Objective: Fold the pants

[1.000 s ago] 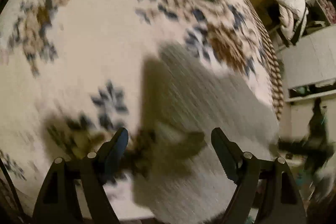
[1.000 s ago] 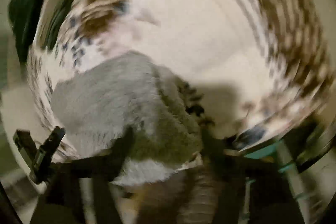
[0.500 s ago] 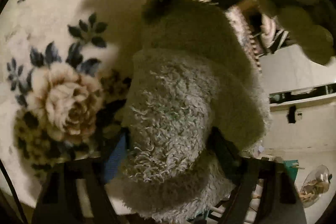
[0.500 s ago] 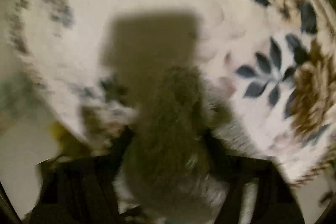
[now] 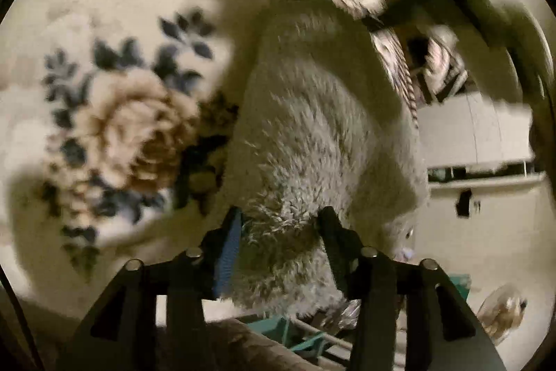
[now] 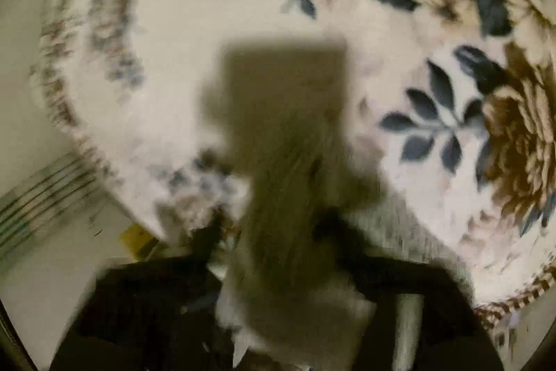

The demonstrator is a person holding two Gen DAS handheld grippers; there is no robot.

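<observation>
Two grippers hold the fleecy pants (image 5: 312, 134). The left gripper (image 5: 279, 225) pinches the fabric between its fingers, the flowered blanket (image 5: 114, 127) ahead of it. The right gripper (image 6: 271, 232) is clamped on the same pants.

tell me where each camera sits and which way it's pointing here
Left wrist: rides the left tool, looking along its fingers down at the fuzzy grey pants bunched between them, over the floral blanket; the other tool shows blurred at top.
Right wrist: rides the right tool, facing down at the blanket; its dark fingers are blurred.
Shared: the pants and the blanket.
</observation>
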